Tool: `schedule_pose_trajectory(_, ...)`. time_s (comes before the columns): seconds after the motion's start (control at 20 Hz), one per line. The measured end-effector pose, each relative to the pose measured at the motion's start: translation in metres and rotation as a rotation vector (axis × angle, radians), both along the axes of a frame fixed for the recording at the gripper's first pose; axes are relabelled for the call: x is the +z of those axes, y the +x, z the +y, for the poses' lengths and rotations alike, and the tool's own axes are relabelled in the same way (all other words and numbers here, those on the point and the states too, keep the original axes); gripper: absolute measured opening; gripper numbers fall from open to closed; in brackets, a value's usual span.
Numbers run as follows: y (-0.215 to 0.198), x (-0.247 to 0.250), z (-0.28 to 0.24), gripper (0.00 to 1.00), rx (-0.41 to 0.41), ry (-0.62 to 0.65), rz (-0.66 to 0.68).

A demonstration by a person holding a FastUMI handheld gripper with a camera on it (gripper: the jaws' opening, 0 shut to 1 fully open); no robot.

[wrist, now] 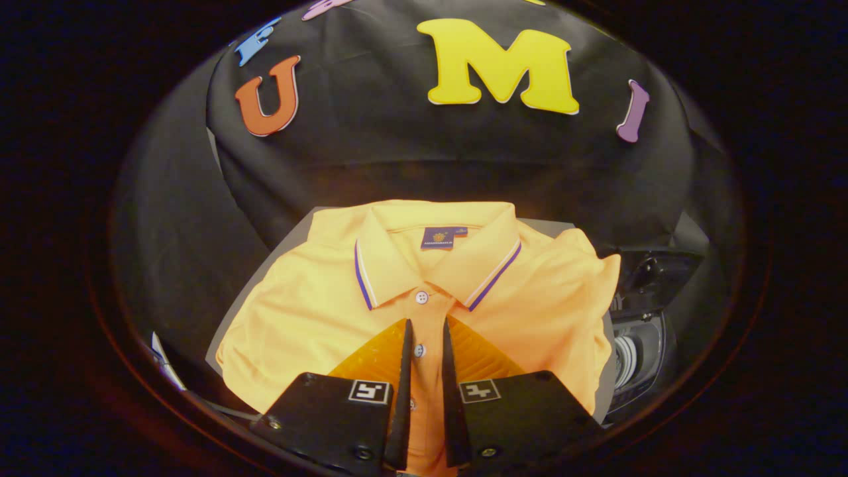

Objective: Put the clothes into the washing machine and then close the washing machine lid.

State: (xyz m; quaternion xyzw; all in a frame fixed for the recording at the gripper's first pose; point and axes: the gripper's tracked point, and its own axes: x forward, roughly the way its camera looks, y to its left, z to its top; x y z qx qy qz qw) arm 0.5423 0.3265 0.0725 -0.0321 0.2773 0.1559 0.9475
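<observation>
Folded orange polo shirt (424, 298) lying flat on a grey table (278, 265), collar toward the black cloth wall (purple and white trim on the collar edges). Hand-held gripper (427, 331) poised over the button placket, fingers nearly together with a narrow gap, clamping nothing. Dark washing machine (642, 324) just beside the shirt's right sleeve.
</observation>
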Motion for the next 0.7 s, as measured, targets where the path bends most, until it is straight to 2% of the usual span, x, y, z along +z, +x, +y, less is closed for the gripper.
schedule_pose_trajectory(0.05,0.001,0.001,-0.001,0.14,0.013,0.017,0.003)
schedule_pose_trajectory(0.15,0.001,0.000,-0.003,0.08,0.028,0.054,0.035)
schedule_pose_trajectory(0.3,0.000,0.003,-0.003,0.07,0.040,0.113,0.075)
schedule_pose_trajectory(0.7,-0.016,0.035,-0.013,0.06,0.140,0.155,-0.052)
